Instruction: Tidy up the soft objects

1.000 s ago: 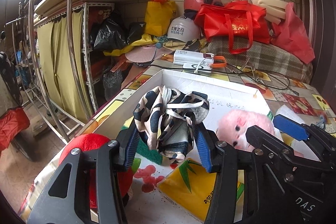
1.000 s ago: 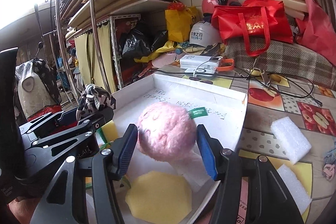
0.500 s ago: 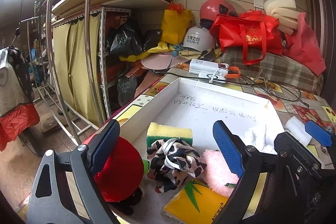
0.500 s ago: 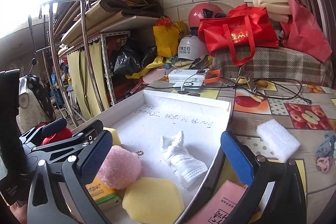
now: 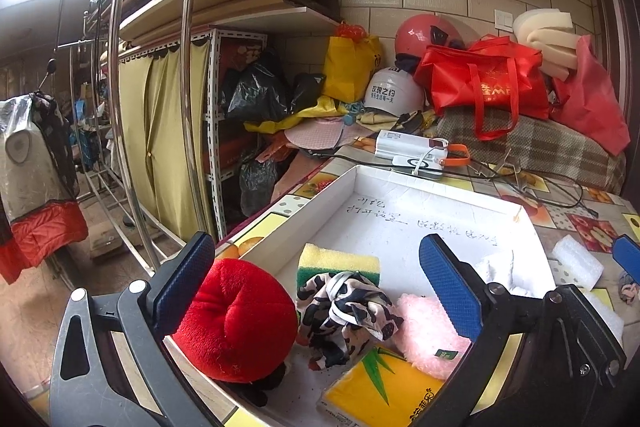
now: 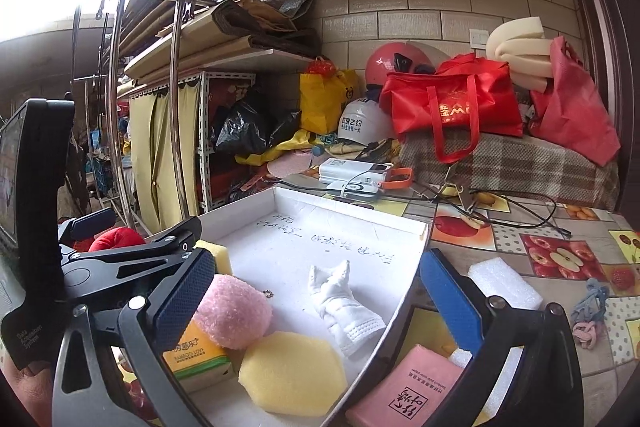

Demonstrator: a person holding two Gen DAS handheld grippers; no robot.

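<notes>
Both tools, left (image 5: pixel 316 283) and right (image 6: pixel 318 291), gape released over the white tray (image 6: pixel 352 219) of soft things.

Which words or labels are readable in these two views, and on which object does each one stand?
"BAMBOO LOVE": yellow tissue pack in the white box.
"Data Acquisition System": left gripper body.
Chinese characters, not legible to me: white helmet, red bag, pink tissue pack.
Handwriting on the box floor: unreadable.

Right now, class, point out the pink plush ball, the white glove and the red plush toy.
pink plush ball (image 6: pixel 234 311): right wrist view, on its fuzzy middle.
white glove (image 6: pixel 344 307): right wrist view, on the palm.
red plush toy (image 5: pixel 236 321): left wrist view, beside its centre dimple.
</notes>
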